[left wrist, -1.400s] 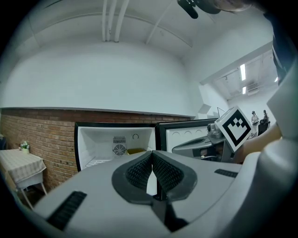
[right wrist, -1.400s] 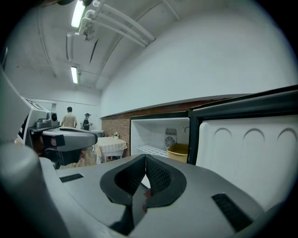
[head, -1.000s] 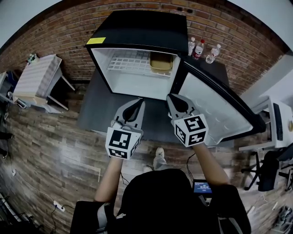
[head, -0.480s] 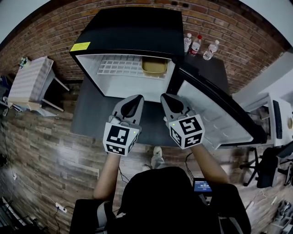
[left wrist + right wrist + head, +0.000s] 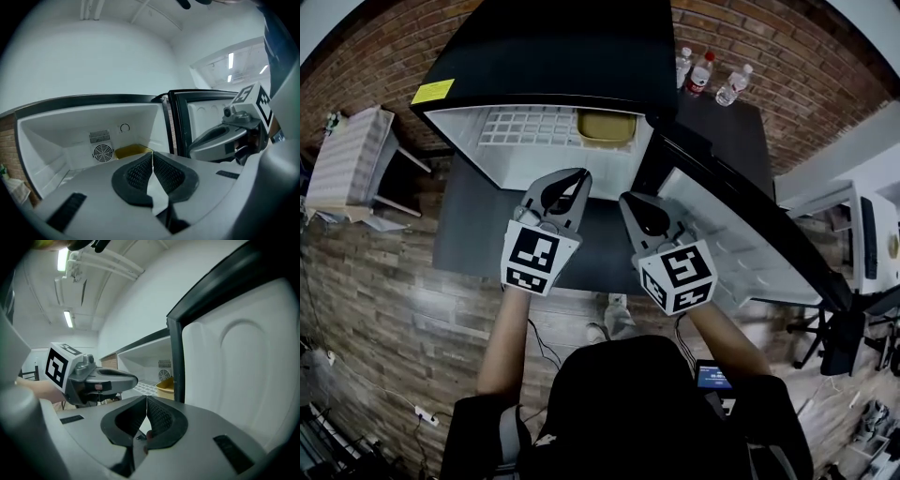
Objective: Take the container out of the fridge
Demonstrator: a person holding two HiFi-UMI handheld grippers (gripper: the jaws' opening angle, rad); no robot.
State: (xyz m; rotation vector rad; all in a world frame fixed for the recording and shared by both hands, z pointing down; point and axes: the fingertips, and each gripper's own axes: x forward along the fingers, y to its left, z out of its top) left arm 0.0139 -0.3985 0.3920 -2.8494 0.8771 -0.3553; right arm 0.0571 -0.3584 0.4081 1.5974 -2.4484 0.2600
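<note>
A yellow container [image 5: 607, 126] sits on the white wire shelf at the back right of the open black mini fridge [image 5: 562, 47]. It shows past my left jaws in the left gripper view [image 5: 132, 150] and beside the door edge in the right gripper view [image 5: 166, 386]. My left gripper [image 5: 581, 175] is shut and empty, just in front of the fridge opening, pointing in. Beside it to the right, my right gripper [image 5: 625, 199] is also shut with nothing between its pads, slightly farther back. Both stand apart from the container.
The fridge door [image 5: 741, 234] stands swung open to the right, close to my right gripper. Three water bottles [image 5: 703, 70] stand on the black table [image 5: 473, 225] behind the fridge. A white chair [image 5: 352, 159] is at the left, and a desk at the far right.
Both grippers have moved forward toward the fridge opening, the left one farther. The fridge now fills more of the head view. Both pairs of jaws stayed shut.
</note>
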